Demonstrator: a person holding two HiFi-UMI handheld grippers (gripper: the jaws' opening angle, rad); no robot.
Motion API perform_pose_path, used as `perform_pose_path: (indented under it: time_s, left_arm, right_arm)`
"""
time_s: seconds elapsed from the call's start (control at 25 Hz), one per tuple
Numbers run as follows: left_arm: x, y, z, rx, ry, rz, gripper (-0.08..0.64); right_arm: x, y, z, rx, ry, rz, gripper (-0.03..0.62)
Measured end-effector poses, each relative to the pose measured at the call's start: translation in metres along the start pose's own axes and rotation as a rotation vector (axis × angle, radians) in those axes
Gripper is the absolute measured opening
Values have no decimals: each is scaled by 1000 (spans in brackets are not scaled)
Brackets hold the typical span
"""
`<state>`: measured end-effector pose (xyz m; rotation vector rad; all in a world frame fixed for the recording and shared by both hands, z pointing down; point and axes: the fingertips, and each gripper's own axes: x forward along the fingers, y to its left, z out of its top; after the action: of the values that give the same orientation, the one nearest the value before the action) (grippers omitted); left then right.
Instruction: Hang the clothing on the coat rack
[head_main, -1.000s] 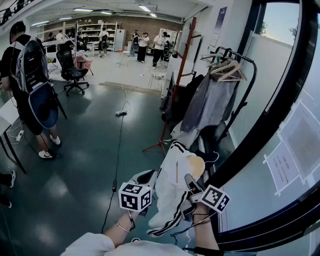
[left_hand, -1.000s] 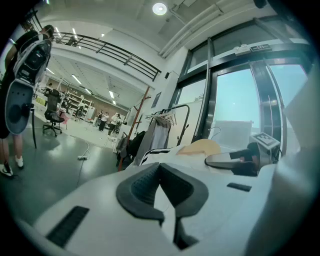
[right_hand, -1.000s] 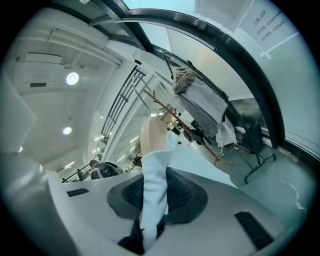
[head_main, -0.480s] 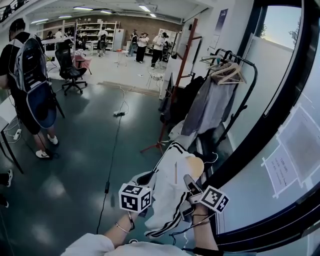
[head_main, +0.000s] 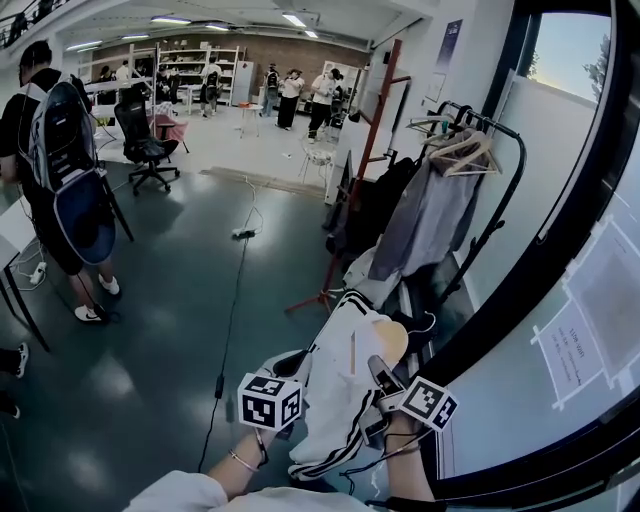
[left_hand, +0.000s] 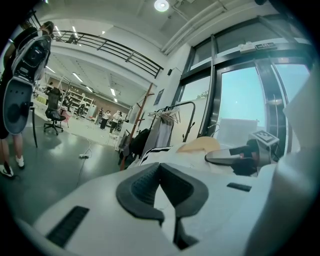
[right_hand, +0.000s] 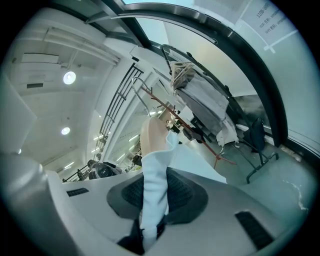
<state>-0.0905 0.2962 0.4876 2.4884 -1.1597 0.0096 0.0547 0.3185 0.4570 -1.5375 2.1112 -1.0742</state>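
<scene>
A white jacket with black stripes (head_main: 335, 400) hangs on a wooden hanger (head_main: 388, 335), held low in front of me between both grippers. My left gripper (head_main: 288, 365) is shut on the jacket's left edge; white cloth shows pinched between its pads (left_hand: 140, 187). My right gripper (head_main: 378, 375) is shut on the jacket's right side. A fold of white fabric (right_hand: 156, 175) runs up between its pads to the hanger's end (right_hand: 150, 135). The black coat rack (head_main: 482, 118) stands ahead on the right, carrying grey clothing (head_main: 420, 210) and wooden hangers (head_main: 460, 148).
A red-brown coat stand (head_main: 365, 150) with dark clothes stands left of the rack. A cable and power strip (head_main: 243, 230) lie on the floor. A person with a backpack (head_main: 60, 170) stands at the left near an office chair (head_main: 140, 135). A glass wall (head_main: 560, 250) runs along the right.
The head view has shifted slightly, so the rack sits a little further right. Both grippers keep the same hold on the jacket in the same place.
</scene>
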Motion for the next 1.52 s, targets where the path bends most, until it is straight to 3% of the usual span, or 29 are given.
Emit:
perform_pose_path:
  time_s: [0.36,1.04,1.52]
  left_arm:
    - [48,29,15,3,-19,40,9]
    - [210,53,74,40,-32,39,9]
    - [286,85,89,55,-10,87,8]
  right_arm:
    - [49,-30,31,27,13,1,81]
    - [162,-91,150,28,6,23,81]
    - [232,-134,203,26,0,37,83]
